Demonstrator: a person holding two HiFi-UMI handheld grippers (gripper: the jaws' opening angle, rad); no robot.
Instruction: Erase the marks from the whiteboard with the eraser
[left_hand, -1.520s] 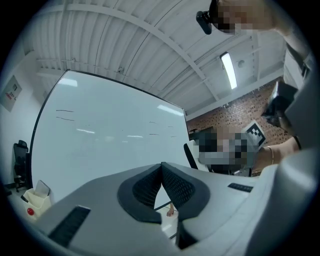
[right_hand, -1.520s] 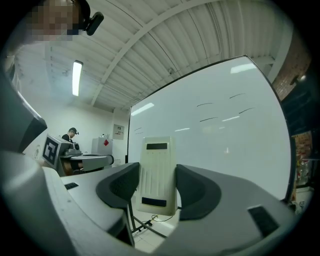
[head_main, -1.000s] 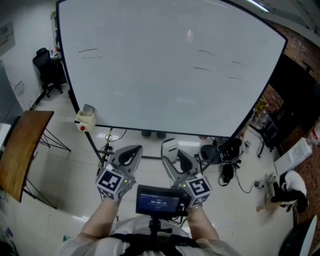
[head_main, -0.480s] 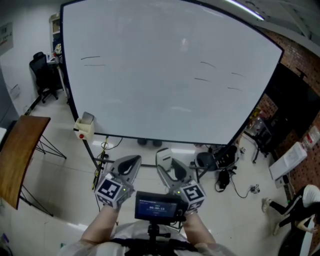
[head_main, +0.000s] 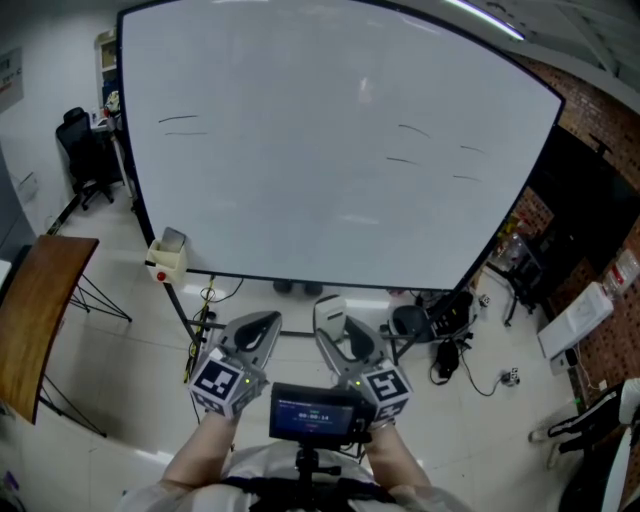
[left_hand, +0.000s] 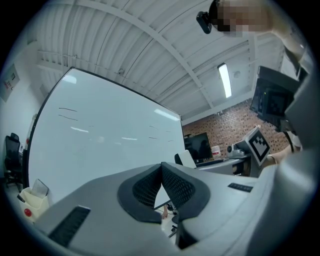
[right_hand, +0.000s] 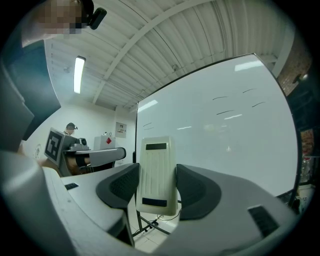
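A large whiteboard (head_main: 320, 150) stands ahead of me, with short dark marks at its upper left (head_main: 180, 120) and several more at its right (head_main: 415, 130). My right gripper (head_main: 335, 325) is shut on a cream eraser (right_hand: 156, 175), held upright between its pads, well short of the board. The eraser (head_main: 330, 308) shows as a pale block in the head view. My left gripper (head_main: 255, 330) is shut with its pads (left_hand: 150, 187) touching and nothing between them. Both grippers hang low, in front of my body.
A cream holder (head_main: 168, 258) with a red item hangs at the board's lower left corner. A wooden table (head_main: 35, 310) stands at left, a black chair (head_main: 85, 145) behind it. Cables and bags (head_main: 440, 320) lie on the floor under the board's right side.
The view has shifted slightly toward the board; both grippers sit a little lower in it. A person at lower right has moved almost out of view. The eraser stays gripped.
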